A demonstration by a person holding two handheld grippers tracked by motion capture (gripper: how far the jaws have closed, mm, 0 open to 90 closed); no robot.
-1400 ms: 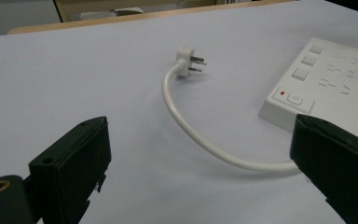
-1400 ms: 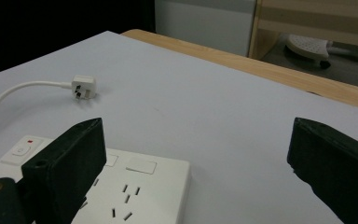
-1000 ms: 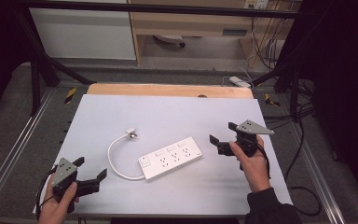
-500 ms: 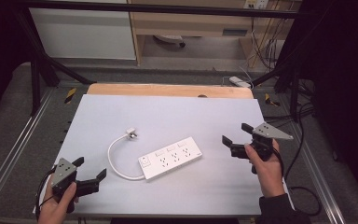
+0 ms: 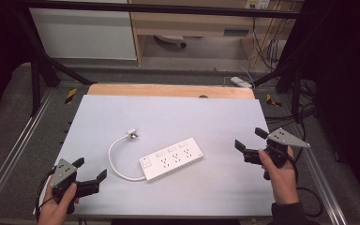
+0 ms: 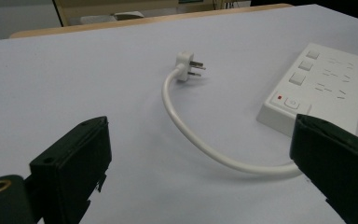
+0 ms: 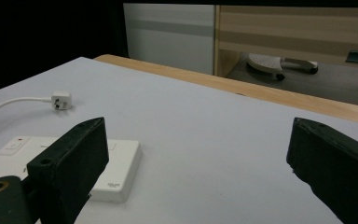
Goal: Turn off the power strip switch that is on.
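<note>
**One power strip lying between two wide-open grippers**

At the lower left of the high view, the left gripper is sitting in the person's left hand, near the bottom edge of the table. Its two jaws are standing far apart and are holding nothing; they are touching nothing that I can see. In the left gripper view the same two black jaws are rising from the lower corners, and the white cable is curving between them, farther away on the table.

At the lower right of the high view, the right gripper is sitting in the person's right hand, close to the right edge of the table. Its two jaws are also spread wide, with nothing between them. I cannot tell if it is resting on the table or hanging a little above it.

In the middle of the frame, one white power strip is lying flat and slanted, well apart from both grippers. It is showing three switches and one button beside a red light. One cable is leaving its lower left end, making a bend toward the upper left, and is ending in one plug.

At the top of the frame, behind the wooden edge of the table, a white cabinet and a wooden shelf unit are standing on the floor.
</note>
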